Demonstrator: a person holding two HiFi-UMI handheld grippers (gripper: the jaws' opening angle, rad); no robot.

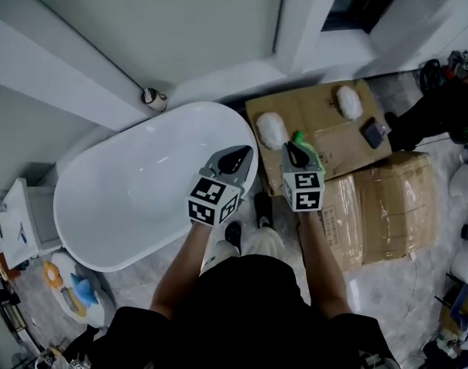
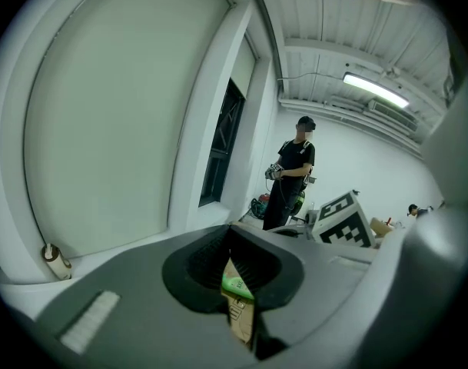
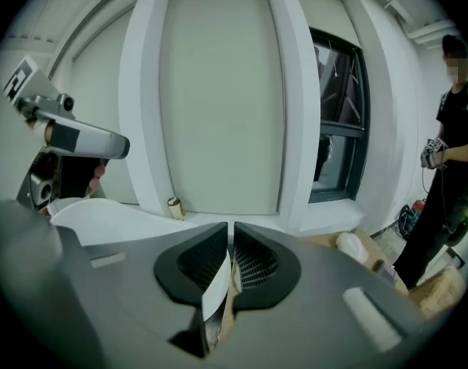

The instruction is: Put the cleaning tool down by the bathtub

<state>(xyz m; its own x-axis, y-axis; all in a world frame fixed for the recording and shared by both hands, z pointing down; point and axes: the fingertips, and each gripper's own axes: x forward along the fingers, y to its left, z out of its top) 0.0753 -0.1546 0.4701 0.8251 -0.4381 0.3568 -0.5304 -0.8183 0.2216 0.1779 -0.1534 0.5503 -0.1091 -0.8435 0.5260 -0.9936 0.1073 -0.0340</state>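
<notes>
Brown cardboard beside the white oval bathtub is occupied by the green cleaning tool, seen just beneath the right gripper, whose jaws are parted by a slit, empty. The left gripper, closed on nothing, is held farther off.

This looks like a bathroom. A big white bathtub stands on the floor. Cardboard boxes lie beside it.

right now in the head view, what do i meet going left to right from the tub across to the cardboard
bathtub → left gripper → white fluffy pad → right gripper → second white fluffy pad → small dark device
</notes>
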